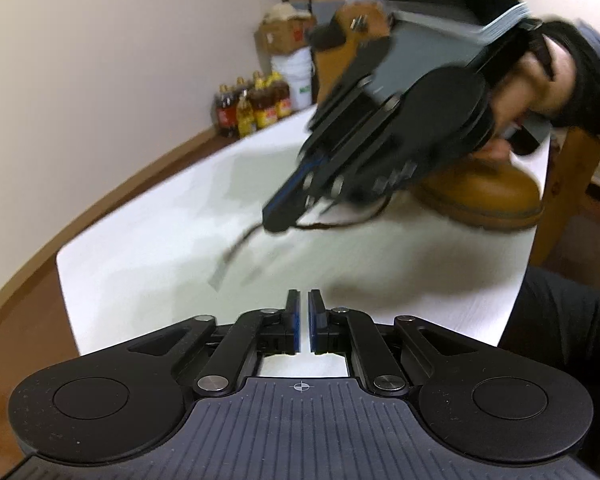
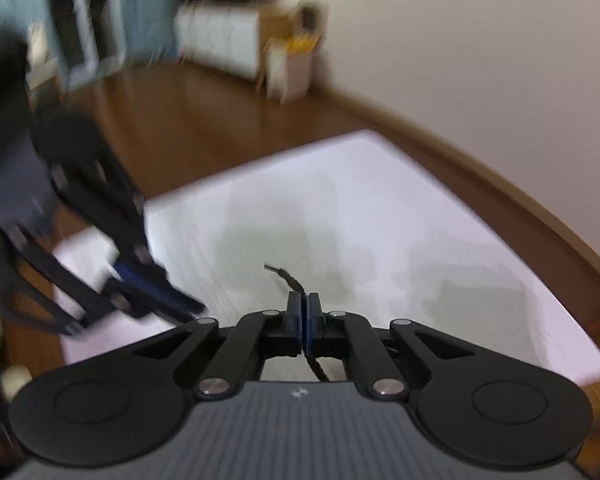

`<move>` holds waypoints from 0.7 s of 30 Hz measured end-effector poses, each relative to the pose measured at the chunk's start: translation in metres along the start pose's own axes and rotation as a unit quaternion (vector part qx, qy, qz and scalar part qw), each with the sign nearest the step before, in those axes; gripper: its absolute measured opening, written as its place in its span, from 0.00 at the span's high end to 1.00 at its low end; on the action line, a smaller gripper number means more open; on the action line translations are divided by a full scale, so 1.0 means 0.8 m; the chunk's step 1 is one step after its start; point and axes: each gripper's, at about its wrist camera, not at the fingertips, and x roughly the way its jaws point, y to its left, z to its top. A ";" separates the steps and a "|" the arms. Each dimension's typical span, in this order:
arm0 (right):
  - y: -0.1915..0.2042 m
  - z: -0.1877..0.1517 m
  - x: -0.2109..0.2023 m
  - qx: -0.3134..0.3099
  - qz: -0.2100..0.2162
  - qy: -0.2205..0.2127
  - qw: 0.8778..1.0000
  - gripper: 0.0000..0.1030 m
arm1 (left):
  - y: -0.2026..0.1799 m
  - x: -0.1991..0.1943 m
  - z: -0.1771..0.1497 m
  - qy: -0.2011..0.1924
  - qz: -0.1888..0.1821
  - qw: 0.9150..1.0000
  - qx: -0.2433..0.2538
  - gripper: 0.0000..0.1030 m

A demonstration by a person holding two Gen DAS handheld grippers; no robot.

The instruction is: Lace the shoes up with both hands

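A white table (image 1: pixel 360 264) fills most of both views, standing on a brown wood floor (image 2: pixel 204 120) beside a pale wall. On the table's far right edge, in the left wrist view, sits a tan leather boot (image 1: pixel 484 196) with a thick lugged sole, partly hidden behind the right gripper (image 1: pixel 280 216) and the hand gripping its handle. That gripper angles down toward the tabletop, and its blue-padded fingers are pressed tight on a dark brown shoelace (image 2: pixel 290 280) (the right wrist view shows the lace passing between the pads, its tipped end poking out ahead). The lace trails back across the white surface toward the boot. The left gripper (image 1: pixel 303 308) hovers low over the near part of the table, jaws nearly together with a narrow gap between them, pinching nothing. Against the wall stand cartons and a cluster of amber oil bottles (image 1: pixel 256 106); their labels are too blurred to read.
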 end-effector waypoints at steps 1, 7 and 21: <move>-0.009 -0.010 -0.029 0.048 0.003 -0.039 0.998 0.97 | -0.004 -0.002 0.005 -0.010 0.000 1.000 -0.002 0.91; -0.055 -0.099 -0.149 0.289 0.025 -0.207 0.934 0.97 | -0.059 -0.007 0.054 -0.090 -0.021 0.996 0.015 0.86; -0.118 -0.279 -0.159 0.572 0.073 -0.285 0.766 0.97 | -0.193 0.084 0.114 -0.060 -0.055 0.983 0.163 0.83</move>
